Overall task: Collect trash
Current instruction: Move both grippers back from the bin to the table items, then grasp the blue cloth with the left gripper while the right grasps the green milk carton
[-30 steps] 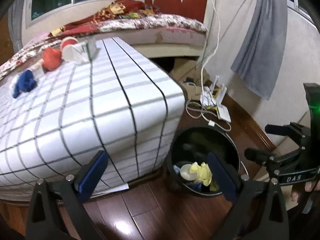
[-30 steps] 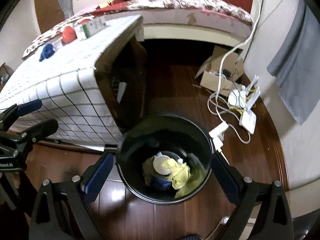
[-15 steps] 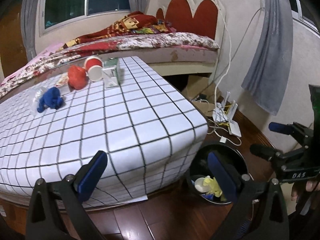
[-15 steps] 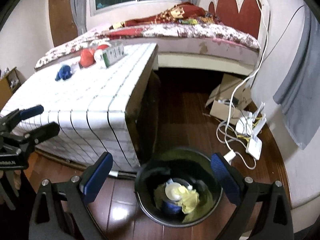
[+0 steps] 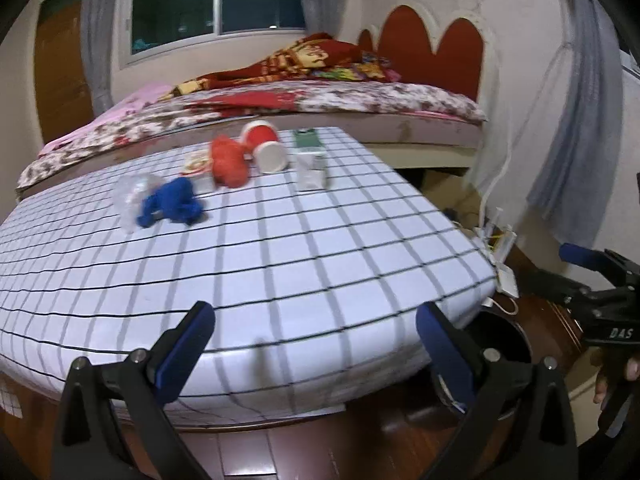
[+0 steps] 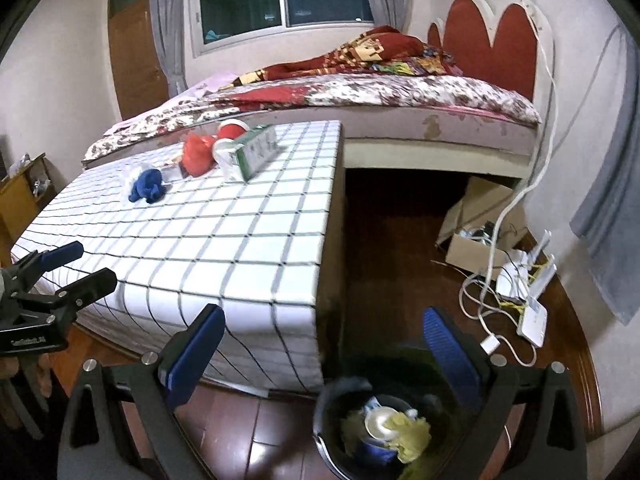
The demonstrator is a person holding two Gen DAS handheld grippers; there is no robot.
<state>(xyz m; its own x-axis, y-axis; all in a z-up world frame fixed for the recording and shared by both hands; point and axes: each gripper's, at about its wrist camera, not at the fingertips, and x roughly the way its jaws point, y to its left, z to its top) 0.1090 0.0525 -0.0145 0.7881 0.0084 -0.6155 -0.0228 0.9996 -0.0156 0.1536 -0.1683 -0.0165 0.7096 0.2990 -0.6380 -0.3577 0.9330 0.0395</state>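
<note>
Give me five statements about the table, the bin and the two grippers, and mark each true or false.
1. The left gripper is open and holds nothing. True.
2. The red paper cup stands upright. False: it lies on its side, its white mouth toward the camera.
3. The black bin already has trash in it. True: a white lid and yellow crumpled material show.
4. The blue crumpled item lies on the floor. False: it lies on the checked tablecloth.
5. The right gripper is shut on the green carton. False: it is open; the carton lies on the table.
</note>
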